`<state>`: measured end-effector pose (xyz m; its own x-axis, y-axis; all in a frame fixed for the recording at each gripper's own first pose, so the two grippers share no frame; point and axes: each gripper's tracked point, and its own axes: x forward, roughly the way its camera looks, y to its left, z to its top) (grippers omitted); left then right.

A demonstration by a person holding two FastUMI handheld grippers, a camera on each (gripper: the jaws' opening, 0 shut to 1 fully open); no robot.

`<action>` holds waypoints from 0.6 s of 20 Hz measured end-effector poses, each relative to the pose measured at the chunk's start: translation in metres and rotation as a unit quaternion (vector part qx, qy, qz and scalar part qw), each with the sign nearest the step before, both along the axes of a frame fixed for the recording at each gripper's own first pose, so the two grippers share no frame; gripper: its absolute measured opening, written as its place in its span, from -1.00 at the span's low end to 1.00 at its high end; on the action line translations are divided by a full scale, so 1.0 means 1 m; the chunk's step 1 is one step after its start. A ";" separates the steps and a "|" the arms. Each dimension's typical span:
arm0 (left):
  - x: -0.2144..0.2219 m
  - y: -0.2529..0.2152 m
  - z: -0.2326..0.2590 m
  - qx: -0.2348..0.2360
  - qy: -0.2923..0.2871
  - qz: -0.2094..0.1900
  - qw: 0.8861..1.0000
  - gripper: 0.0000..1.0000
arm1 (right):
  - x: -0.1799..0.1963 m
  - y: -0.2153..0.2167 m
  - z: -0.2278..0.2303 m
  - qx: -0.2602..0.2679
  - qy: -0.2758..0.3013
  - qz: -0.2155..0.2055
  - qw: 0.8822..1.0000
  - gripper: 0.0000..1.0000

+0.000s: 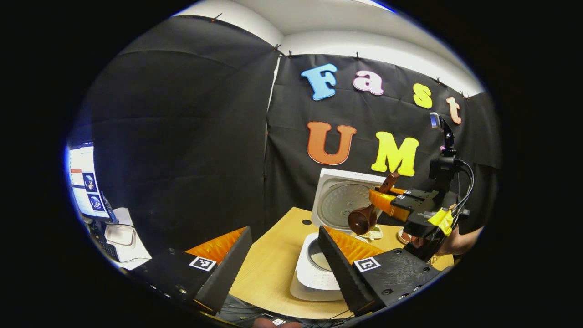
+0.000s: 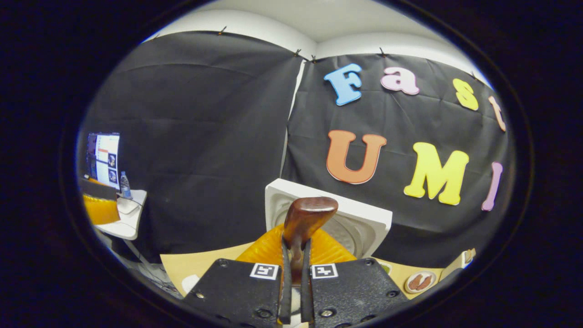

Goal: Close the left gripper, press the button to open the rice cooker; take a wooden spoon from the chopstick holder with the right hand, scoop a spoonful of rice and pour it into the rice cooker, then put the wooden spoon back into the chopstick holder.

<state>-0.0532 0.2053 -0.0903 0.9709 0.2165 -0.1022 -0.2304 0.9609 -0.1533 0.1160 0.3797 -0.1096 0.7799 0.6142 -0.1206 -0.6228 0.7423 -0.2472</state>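
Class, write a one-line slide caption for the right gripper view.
Right gripper shut on brown wooden spoon before open white rice cooker lid.

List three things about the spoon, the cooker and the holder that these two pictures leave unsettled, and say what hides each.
- Rice in the spoon: left gripper view, bowl turned away.
- Cooker pot contents: left gripper view, the left gripper's finger covers it.
- Spoon bowl: right gripper view, right gripper hides it.
- Chopstick holder: cannot be made out.
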 end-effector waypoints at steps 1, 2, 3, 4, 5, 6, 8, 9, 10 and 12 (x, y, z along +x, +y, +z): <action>0.004 -0.004 0.003 0.003 0.000 -0.005 1.000 0.89 | -0.001 -0.007 0.006 0.009 0.005 -0.003 1.000 -0.74; 0.008 -0.010 0.003 0.003 -0.001 -0.009 1.000 0.89 | -0.001 -0.016 0.014 0.022 0.010 -0.007 1.000 -0.74; 0.012 -0.016 0.008 0.004 -0.006 -0.015 1.000 0.89 | -0.003 -0.025 0.021 0.038 0.018 -0.010 0.999 -0.74; 0.016 -0.024 0.014 0.004 -0.011 -0.020 1.000 0.89 | -0.005 -0.035 0.027 0.053 0.027 -0.014 0.998 -0.74; 0.019 -0.029 0.015 0.003 -0.016 -0.026 1.000 0.89 | -0.006 -0.048 0.035 0.066 0.033 -0.020 0.997 -0.74; 0.024 -0.038 0.019 0.004 -0.018 -0.034 0.999 0.89 | -0.005 -0.062 0.042 0.076 0.036 -0.028 0.996 -0.74; 0.032 -0.058 0.022 0.011 -0.018 -0.049 0.999 0.89 | -0.005 -0.096 0.056 0.098 0.041 -0.046 0.993 -0.74; 0.036 -0.068 0.022 0.013 -0.018 -0.058 0.998 0.89 | -0.005 -0.115 0.063 0.109 0.044 -0.056 0.991 -0.74; 0.040 -0.083 0.020 0.015 -0.014 -0.069 0.997 0.89 | -0.005 -0.136 0.068 0.119 0.046 -0.069 0.989 -0.74; 0.042 -0.110 0.022 0.025 -0.012 -0.094 0.995 0.89 | -0.003 -0.180 0.073 0.125 0.048 -0.101 0.986 -0.74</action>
